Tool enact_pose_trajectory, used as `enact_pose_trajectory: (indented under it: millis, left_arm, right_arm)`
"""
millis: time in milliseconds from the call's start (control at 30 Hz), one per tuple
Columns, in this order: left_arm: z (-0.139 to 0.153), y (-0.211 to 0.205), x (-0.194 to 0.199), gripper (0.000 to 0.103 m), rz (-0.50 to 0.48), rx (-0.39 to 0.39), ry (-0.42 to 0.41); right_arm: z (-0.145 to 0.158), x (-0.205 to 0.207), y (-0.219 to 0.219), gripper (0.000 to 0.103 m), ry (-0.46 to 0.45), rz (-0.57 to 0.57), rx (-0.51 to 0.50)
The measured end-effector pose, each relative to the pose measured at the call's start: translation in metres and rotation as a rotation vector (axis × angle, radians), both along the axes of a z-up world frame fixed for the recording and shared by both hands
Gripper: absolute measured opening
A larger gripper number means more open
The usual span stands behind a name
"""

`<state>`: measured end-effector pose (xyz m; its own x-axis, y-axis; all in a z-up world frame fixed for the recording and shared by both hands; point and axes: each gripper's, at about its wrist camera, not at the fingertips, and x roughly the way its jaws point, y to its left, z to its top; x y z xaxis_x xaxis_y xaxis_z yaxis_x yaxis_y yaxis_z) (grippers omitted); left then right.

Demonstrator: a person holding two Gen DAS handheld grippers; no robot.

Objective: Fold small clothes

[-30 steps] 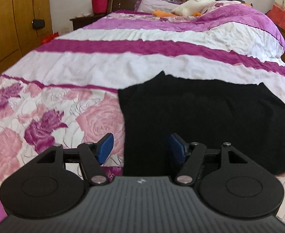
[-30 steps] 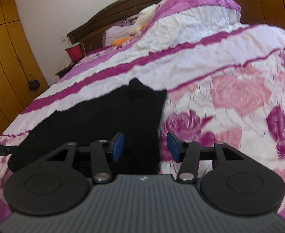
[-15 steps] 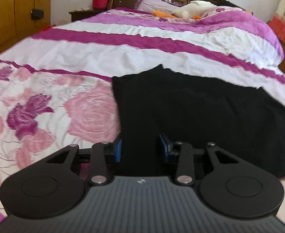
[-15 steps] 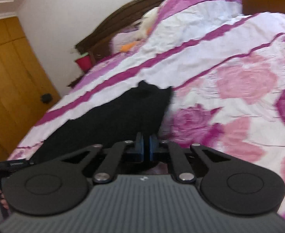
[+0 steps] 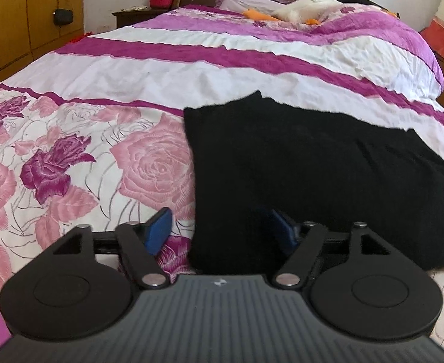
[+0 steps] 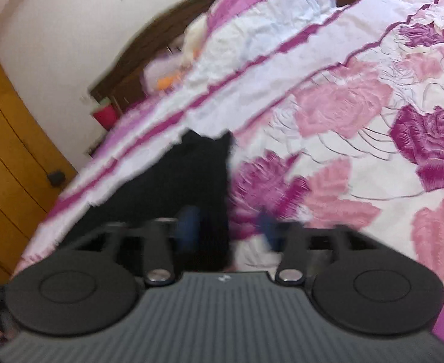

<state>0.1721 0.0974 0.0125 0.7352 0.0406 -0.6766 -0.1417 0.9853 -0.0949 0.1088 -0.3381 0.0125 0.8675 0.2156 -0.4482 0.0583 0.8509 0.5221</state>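
Looks like a regrasp at the start of a fold. The black garment [image 5: 312, 175] lies flat on the bed [image 5: 191, 69], its near corners right between each claw's fingers. Left claw [image 5: 220, 231] and right claw [image 6: 226, 227] are both released, straddling the near edge. Half a second ago both were pinched shut; they've let go. Next: clamp the corners properly and lift.
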Motion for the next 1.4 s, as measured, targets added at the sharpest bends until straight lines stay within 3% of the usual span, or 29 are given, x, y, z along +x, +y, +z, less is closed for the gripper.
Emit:
enact_pose_trajectory:
  millis: [367,867,967,1167,1300,1400]
  left_arm:
    - [-0.012,-0.014,0.004,0.100,-0.044,0.041,0.037]
    - [-0.018,-0.018,0.003,0.103,-0.033,0.055,0.016]
    - [-0.018,-0.018,0.005,0.103,-0.033,0.056,0.018]
    - [-0.019,-0.019,0.003,0.103,-0.036,0.060,0.007]
    - [-0.019,-0.019,0.003,0.103,-0.036,0.062,0.004]
    - [-0.019,-0.019,0.002,0.103,-0.037,0.061,0.003]
  right_arm:
    - [-0.018,0.038,0.023,0.066,0.059,0.073,-0.051]
    - [-0.033,0.050,0.016,0.069,-0.016,0.069,0.203]
    - [-0.034,0.056,0.024,0.068,-0.022,0.056,0.186]
    - [-0.045,0.061,0.020,0.049,-0.049,-0.040,0.216]
    - [-0.050,0.057,0.017,0.025,-0.054,-0.067,0.232]
    - [-0.050,0.057,0.017,0.021,-0.057,-0.064,0.232]
